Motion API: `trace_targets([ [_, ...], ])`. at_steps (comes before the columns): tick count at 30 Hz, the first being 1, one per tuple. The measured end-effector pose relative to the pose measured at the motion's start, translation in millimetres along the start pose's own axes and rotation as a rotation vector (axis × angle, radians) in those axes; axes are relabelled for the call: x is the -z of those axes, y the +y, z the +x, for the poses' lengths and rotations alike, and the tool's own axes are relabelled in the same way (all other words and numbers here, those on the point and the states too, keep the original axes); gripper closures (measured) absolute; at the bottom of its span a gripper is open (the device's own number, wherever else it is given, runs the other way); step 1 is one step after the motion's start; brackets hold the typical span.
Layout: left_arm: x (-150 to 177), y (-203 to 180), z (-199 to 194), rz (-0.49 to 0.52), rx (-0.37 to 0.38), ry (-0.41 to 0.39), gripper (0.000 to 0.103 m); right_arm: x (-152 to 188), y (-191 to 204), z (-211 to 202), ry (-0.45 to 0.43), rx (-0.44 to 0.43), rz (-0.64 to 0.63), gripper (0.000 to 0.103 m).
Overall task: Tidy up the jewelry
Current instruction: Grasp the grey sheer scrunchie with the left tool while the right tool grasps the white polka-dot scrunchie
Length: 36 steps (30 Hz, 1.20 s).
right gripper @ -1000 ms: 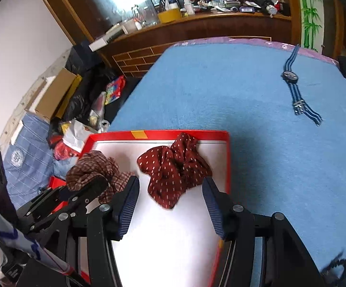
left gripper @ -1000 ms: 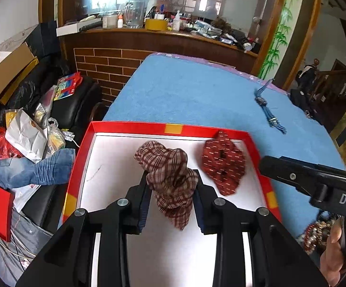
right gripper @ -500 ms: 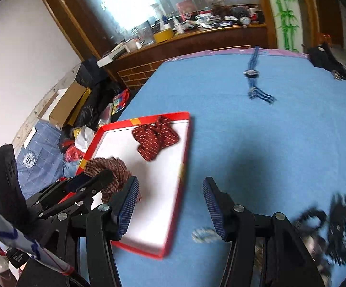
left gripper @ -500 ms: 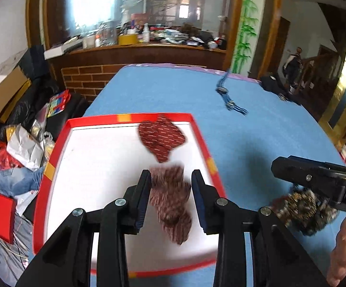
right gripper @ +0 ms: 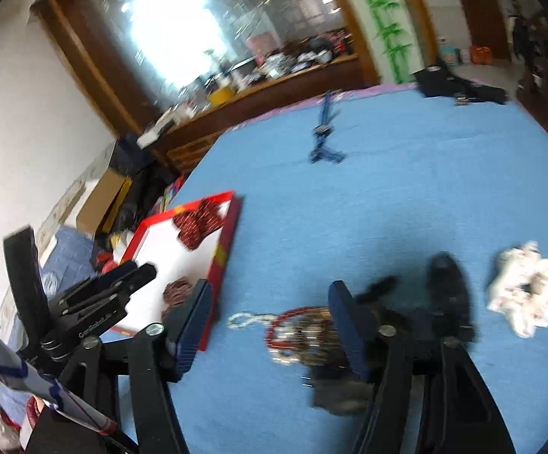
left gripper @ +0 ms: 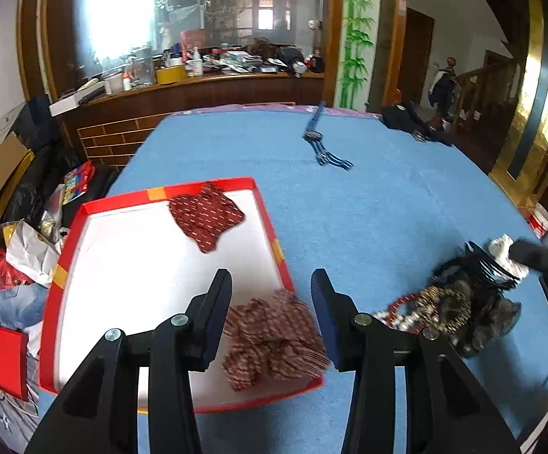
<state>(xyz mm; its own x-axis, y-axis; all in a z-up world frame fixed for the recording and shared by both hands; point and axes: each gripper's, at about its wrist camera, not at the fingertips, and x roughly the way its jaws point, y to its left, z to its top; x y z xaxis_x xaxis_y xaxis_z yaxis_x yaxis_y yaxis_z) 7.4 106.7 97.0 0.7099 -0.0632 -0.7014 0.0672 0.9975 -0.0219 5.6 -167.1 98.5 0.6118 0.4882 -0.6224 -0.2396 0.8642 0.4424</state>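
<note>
Gaping left tool (left gripper: 271,304) above plaid scrunchie (left gripper: 274,338), empty.

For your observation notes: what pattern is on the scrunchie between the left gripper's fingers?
Brown-and-white plaid scrunchie; clearest in the left wrist view.

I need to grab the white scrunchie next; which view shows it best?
The right wrist view: the white scrunchie lies whole and unobstructed on the blue cloth. In the left wrist view only a small part shows, mostly hidden behind the right claw.
</note>
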Motion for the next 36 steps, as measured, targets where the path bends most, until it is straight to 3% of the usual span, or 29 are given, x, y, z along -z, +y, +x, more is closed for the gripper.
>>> trace_targets([
  [11,33.6,-82.0,9.8,0.120,0.223,0.096,0.061,17.7,-79.8,-47.9,-0.053,0.101,0.152,0.035],
  [17,58.0,-140.7,-5.2,0.307,0.350,0.065,0.061,26.1,-113.6,-57.3,-0.057,0.126,0.231,0.035],
  [21,68.5,-178.4,-11.0,0.430,0.357,0.032,0.059,28.0,-131.6,-61.0,-0.065,0.142,0.279,0.035],
  [29,68.2,-237.8,23.2,0.555,0.250,0.023,0.057,22.3,-169.9,-62.4,-0.057,0.233,0.361,0.030],
  [31,66.1,-241.3,35.9,0.543,0.232,0.039,0.066,19.6,-177.0,-56.9,-0.039,0.246,0.371,0.028],
  [32,64.3,-240.3,42.0,0.529,0.230,0.047,0.080,18.6,-178.4,-54.6,-0.039,0.246,0.376,0.028],
  [36,57.8,-227.2,46.0,0.446,0.290,0.032,0.088,14.9,-187.7,-35.6,-0.005,0.257,0.384,0.028],
])
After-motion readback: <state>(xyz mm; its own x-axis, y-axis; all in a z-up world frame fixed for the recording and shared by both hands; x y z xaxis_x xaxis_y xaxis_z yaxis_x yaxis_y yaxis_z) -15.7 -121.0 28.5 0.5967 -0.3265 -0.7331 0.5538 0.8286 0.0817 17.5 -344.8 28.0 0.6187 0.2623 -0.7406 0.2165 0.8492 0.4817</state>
